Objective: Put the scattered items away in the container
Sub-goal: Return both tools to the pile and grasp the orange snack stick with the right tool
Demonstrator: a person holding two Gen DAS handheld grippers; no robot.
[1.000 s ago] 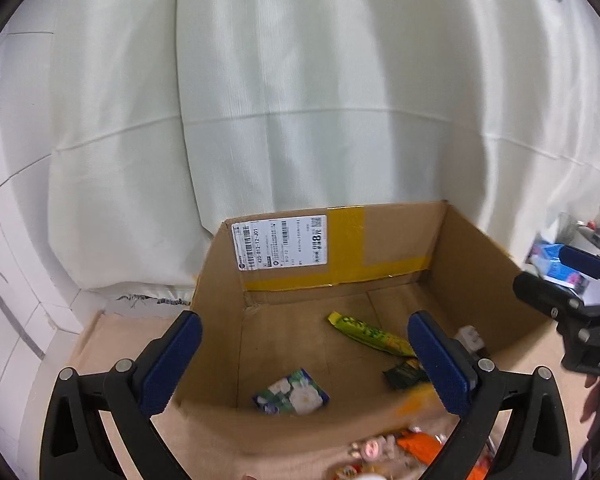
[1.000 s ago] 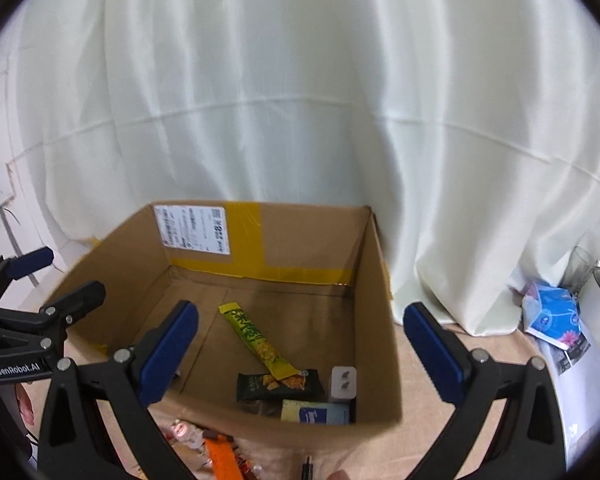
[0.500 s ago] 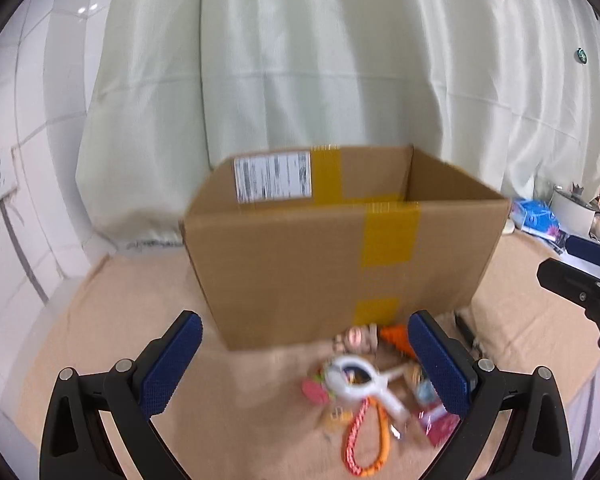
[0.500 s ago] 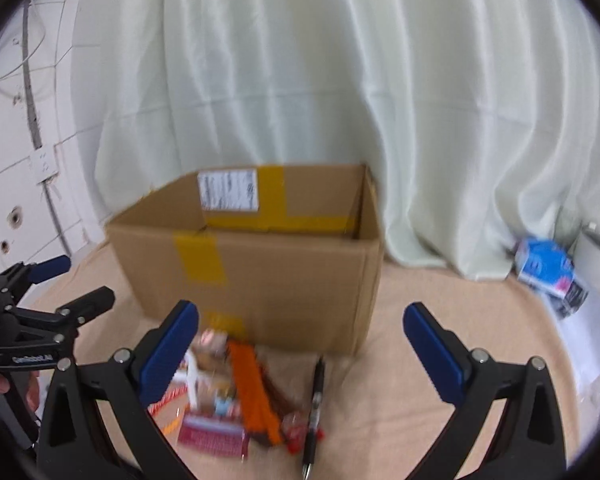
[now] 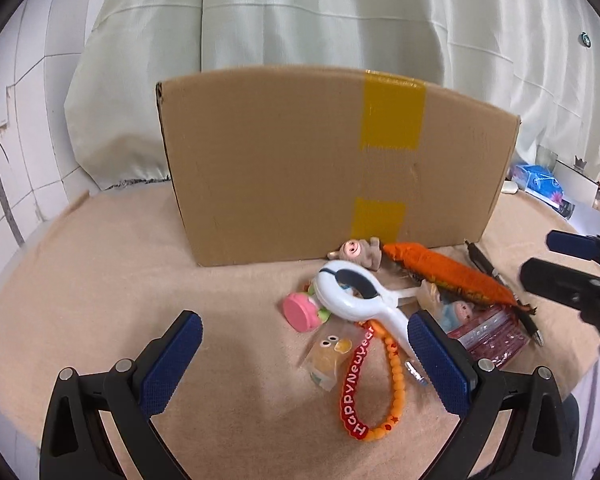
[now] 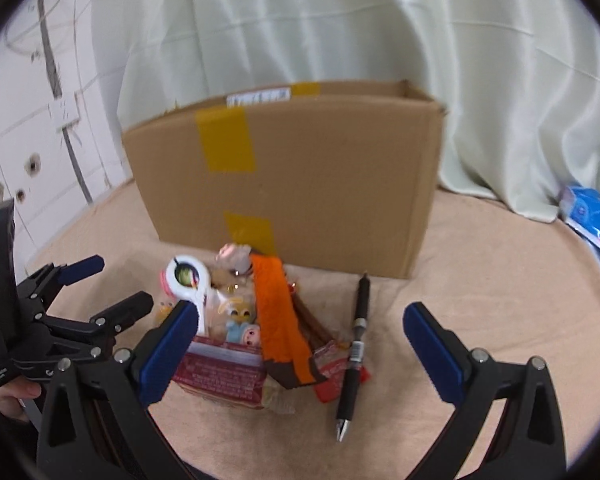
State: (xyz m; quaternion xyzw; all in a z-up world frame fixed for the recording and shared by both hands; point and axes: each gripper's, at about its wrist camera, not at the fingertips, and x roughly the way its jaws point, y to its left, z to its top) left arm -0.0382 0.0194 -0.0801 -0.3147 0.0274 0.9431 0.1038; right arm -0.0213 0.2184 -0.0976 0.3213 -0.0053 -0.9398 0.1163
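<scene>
Left wrist view: left claw [image 5: 304, 360], jaws spread wide, nothing between the blue pads [image 5: 171, 364]; it hangs above the bench [image 5: 99, 300], which wears a tan cloth. Cardboard box [image 5: 300, 160], brown with yellow tape, stands toward the far edge of the bench, its near wall facing the camera, its inside hidden. Scattered items lie in a heap on the cloth just before the right half of that wall: white clip [image 5: 360, 296] with a long handle; pink round toy [image 5: 300, 314] touching its left side; small plush figure [image 5: 358, 252] against the foot of the box; orange plush carrot [image 5: 448, 276] slanting toward the right edge; black pen [image 5: 484, 265] behind the carrot; red packet [image 5: 488, 338] to the right of the clip; clear sachet [image 5: 330, 354] with cartoon eyes; beaded loop [image 5: 374, 380] with a red "Happy New Year" tag nearest the camera. Right claw [image 5: 556, 264] enters at the right edge, jaws parted, empty.

Right wrist view: right claw [image 6: 300, 356], released and wide, holds nothing; it hovers above the same heap. Cardboard box [image 6: 320, 184] behind, a white label at its far rim; white clip [image 6: 189, 284], orange plush carrot [image 6: 277, 320], red packet [image 6: 223, 374] and small doll figure [image 6: 247, 332] crowded together; black pen [image 6: 356, 352] lies apart to their right, tip toward the near edge. Left claw [image 6: 103, 284] at the left, jaws apart, empty; fingers [image 6: 15, 394] of a hand grip its handle. Blue packet [image 6: 590, 216] at the far right edge; pale curtain [image 6: 340, 32] behind all.
</scene>
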